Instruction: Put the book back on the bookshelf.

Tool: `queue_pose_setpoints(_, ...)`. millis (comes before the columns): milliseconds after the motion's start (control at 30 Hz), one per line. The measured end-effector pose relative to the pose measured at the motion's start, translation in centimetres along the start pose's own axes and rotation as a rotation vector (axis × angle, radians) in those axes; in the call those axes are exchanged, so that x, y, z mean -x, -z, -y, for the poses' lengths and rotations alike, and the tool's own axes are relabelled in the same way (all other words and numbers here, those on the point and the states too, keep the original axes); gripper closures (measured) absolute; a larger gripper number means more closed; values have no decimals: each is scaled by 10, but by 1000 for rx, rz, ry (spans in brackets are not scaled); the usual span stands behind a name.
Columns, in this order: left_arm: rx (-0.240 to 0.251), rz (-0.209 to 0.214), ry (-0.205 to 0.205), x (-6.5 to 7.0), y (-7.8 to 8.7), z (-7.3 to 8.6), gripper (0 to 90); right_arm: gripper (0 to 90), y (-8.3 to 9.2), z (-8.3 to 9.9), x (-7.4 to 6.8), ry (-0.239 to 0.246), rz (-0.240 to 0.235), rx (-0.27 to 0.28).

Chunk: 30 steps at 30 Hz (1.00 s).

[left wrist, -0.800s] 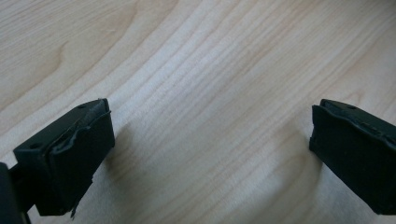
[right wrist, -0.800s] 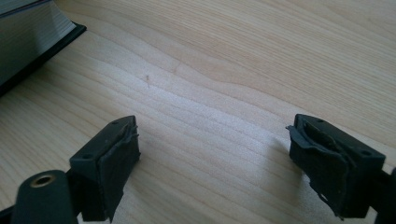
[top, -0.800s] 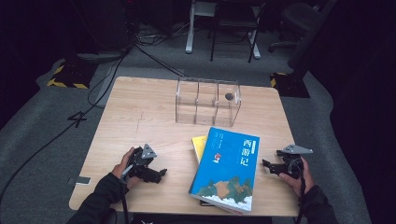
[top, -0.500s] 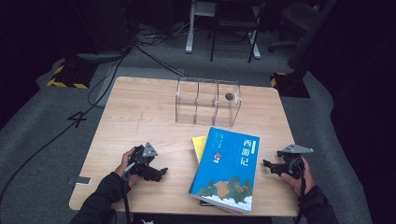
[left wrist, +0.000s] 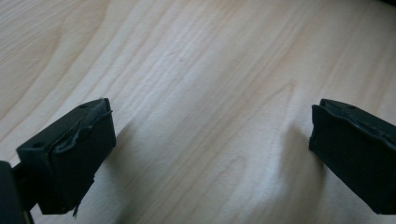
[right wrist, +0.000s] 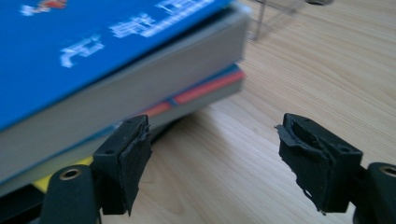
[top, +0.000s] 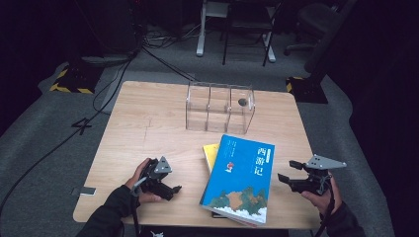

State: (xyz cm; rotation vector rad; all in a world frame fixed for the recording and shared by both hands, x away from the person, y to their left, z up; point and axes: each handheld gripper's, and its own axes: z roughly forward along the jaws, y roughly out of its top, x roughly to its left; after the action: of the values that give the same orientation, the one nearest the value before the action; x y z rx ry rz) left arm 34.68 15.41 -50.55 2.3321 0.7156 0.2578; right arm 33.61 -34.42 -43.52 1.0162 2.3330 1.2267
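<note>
Books [top: 240,180] lie stacked in the lower centre of the high view, near the front edge of the worktop [top: 148,128]. A blue book is on top, a yellow one [top: 211,153] shows at its upper-left corner. In the right tool view the stack [right wrist: 116,70] fills the upper left, with a red-edged book [right wrist: 205,91] beneath the blue one.

Right tool [top: 296,174]: lower right of the high view, just beside the stack's right edge, jaws open, nothing between them. In its own view the right tool [right wrist: 215,158] has its left-hand jaw close to the stack's lower edge; contact cannot be determined.

Left tool [top: 165,183]: lower left of the high view, apart from the stack, jaws open over bare wood. In its own view the left tool [left wrist: 212,140] holds nothing.

A clear box [top: 220,106] stands beyond the stack, upper centre.
</note>
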Motion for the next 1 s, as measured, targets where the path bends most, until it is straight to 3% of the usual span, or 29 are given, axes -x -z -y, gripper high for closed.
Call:
queue_pose_setpoints(67,-9,10,-9,3,2,-1,33,254,2,-5,-9,18,-18,10)
queue_pose_setpoints(233,-9,38,-39,16,5,-4,176,249,5,-16,-27,16,-82,12)
queue_pose_setpoints(333,-15,72,-91,28,6,-7,175,240,3,-19,-35,21,-109,-1)
queue_pose_setpoints(400,-1,86,-103,36,8,-9,170,229,2,-21,-37,12,-105,-13)
queue_pose_setpoints(500,4,105,-127,45,11,-12,175,232,1,-20,-35,-30,-140,-3)
queue_pose_setpoints(600,25,125,-144,54,14,-16,179,231,2,-22,-39,4,-137,-14)
queue_pose_setpoints(767,45,145,-158,64,15,-21,182,216,-3,-25,-52,52,-165,-45)
queue_pose_setpoints(900,61,165,-153,66,15,-22,184,174,-9,-26,-54,31,-169,-50)
queue_pose_setpoints(1000,78,188,-151,68,15,-25,185,129,-15,-25,-49,-11,-189,-54)
